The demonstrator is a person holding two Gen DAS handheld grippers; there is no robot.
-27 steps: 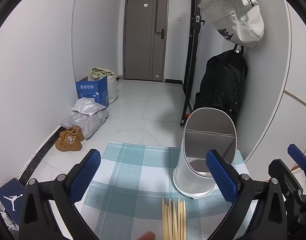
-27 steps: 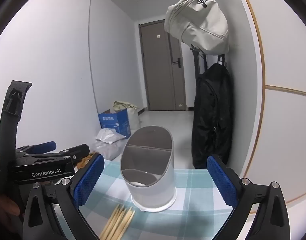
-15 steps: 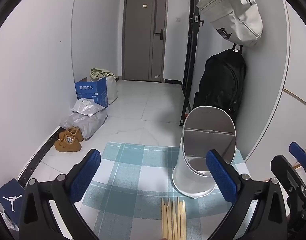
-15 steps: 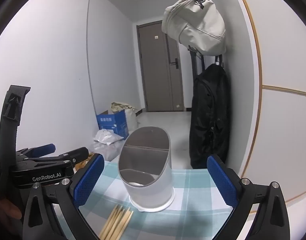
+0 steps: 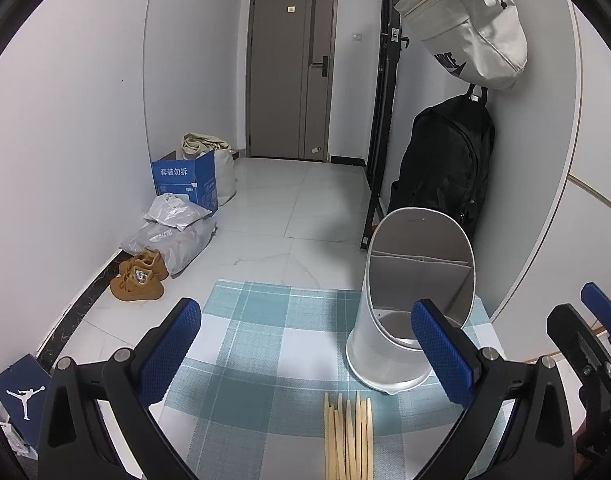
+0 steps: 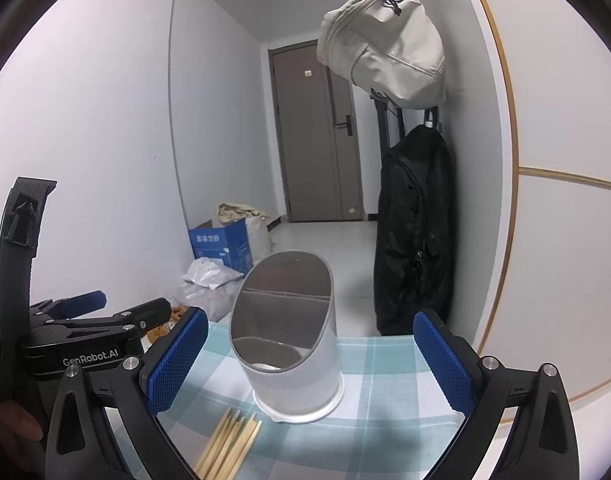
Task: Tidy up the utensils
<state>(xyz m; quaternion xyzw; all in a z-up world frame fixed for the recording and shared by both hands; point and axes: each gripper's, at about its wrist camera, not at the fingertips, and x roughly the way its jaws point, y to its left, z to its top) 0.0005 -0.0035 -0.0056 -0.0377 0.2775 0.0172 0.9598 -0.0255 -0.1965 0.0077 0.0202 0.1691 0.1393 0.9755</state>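
Note:
A grey oval utensil holder (image 5: 409, 300) with an inner divider stands on the teal checked cloth (image 5: 273, 344); it also shows in the right wrist view (image 6: 289, 340). Several wooden chopsticks (image 5: 347, 436) lie side by side on the cloth just in front of it, and show in the right wrist view (image 6: 229, 444). My left gripper (image 5: 305, 352) is open and empty above the cloth, behind the chopsticks. My right gripper (image 6: 311, 360) is open and empty, facing the holder. The left gripper's body (image 6: 85, 340) shows at the left of the right wrist view.
A black backpack (image 5: 445, 168) and a beige bag (image 5: 469, 24) hang on the right wall behind the holder. On the floor at the left are brown shoes (image 5: 139, 276), grey parcels (image 5: 173, 232) and a blue box (image 5: 185, 180). The table's far edge (image 5: 285, 285) is near.
Both views have shifted only slightly. A fingertip at the bottom edge of the left wrist view 0.9 s ago is gone now.

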